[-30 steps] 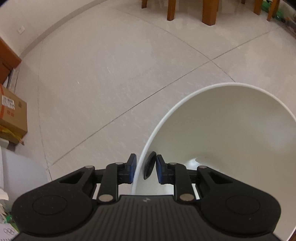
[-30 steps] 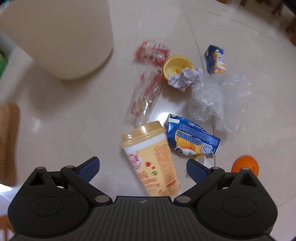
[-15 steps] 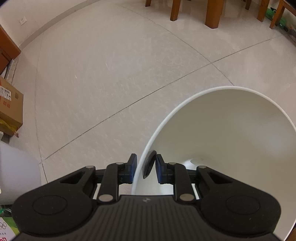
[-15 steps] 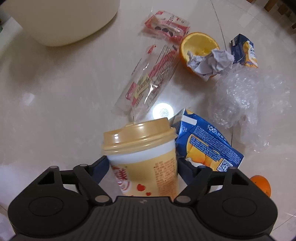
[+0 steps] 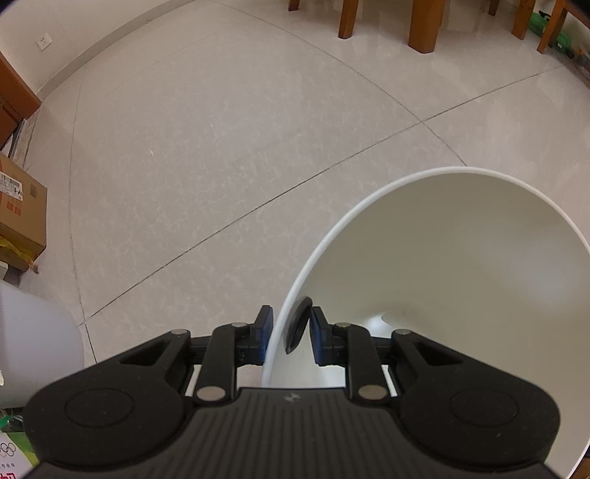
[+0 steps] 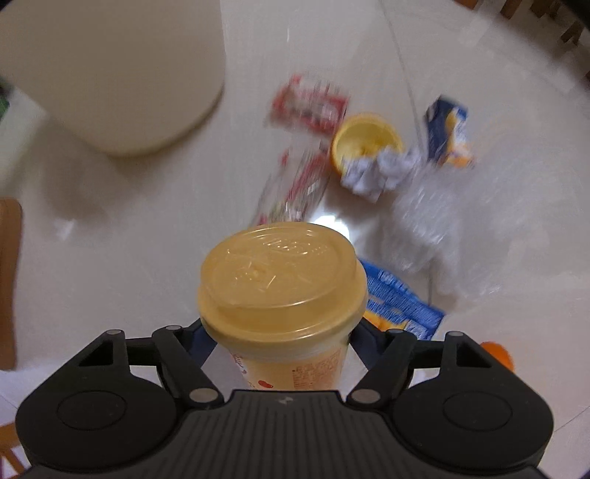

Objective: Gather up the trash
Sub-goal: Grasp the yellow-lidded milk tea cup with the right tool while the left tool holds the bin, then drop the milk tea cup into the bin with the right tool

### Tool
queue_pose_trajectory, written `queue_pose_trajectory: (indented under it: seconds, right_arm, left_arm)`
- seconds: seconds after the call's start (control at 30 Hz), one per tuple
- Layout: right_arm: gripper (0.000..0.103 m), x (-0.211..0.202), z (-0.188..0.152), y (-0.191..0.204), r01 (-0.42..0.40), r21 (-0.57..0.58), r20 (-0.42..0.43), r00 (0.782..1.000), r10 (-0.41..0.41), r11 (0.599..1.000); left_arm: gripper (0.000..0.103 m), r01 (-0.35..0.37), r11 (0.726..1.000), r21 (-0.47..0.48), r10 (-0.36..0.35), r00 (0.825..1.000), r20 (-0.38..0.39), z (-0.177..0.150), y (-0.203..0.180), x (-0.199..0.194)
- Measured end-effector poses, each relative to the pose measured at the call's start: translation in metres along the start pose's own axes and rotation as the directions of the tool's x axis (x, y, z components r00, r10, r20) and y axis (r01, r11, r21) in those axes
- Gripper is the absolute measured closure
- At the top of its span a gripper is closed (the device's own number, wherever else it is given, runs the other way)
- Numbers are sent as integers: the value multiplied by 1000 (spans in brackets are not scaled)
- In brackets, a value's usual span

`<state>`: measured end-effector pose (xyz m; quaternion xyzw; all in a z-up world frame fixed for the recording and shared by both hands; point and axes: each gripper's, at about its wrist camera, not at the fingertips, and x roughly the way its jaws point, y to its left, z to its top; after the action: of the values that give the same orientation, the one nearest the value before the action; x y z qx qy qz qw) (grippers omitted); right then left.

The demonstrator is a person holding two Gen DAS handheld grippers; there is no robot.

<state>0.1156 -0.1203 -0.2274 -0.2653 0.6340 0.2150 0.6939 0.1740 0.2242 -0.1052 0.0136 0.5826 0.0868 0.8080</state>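
My left gripper (image 5: 288, 331) is shut on the rim of a white bin (image 5: 461, 265), one finger outside the wall and one inside; the bin's inside looks bare. The same white bin (image 6: 110, 73) shows at the upper left of the right wrist view. My right gripper (image 6: 282, 335) is shut on a yellow lidded cup (image 6: 280, 280), held upright above the floor. Below it lie a clear red-printed wrapper (image 6: 295, 184), a red snack packet (image 6: 309, 107), half an orange peel (image 6: 365, 140), crumpled paper (image 6: 372, 171), two blue juice cartons (image 6: 448, 132) (image 6: 402, 302) and bubble wrap (image 6: 442, 221).
A whole orange (image 6: 497, 353) lies at the right edge. A cardboard box (image 5: 20, 206) stands at the left, wooden chair and table legs (image 5: 422, 24) at the back. Pale tiled floor (image 5: 228, 140) spreads between them.
My right gripper closed around the yellow cup and lifted it off the floor; the trash now lies farther below. The left gripper kept its hold on the bin, which shifted slightly.
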Motion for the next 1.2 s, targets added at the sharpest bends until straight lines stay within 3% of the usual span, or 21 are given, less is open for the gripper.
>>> queue_pose_trajectory:
  seconds: [0.33,0.57,0.73,0.9,1.03,1.2]
  right_arm:
    - [24,-140,78,35,-41,-75,123,991,50,996]
    - [24,-211,145,75,-76,-140,240,965,108,987]
    - [24,-208,187,111,-103,-201,283,946,158,974]
    - [24,-177,205,130,-129,-213,240,954,180,968]
    - [14,-167,198,134,-107,-220,239,958,160,970]
    - [13,-174,186,122,-79,-192,280,951,131,978]
  left_arm:
    - [83,-8,1000,6,8,1000,2,-2,-3,0]
    - [84,-9,1000,10,9,1000,6,-3,-3,0]
    - [84,-9,1000,0,9,1000,3,-3,-3,0]
    - [83,-8,1000,5,8,1000,5,-2,-3,-1]
    - [84,-3,1000,7,3,1000,1,-2,-2,0]
    - [84,1,1000,3,-1,1000,-11,-1,0,3]
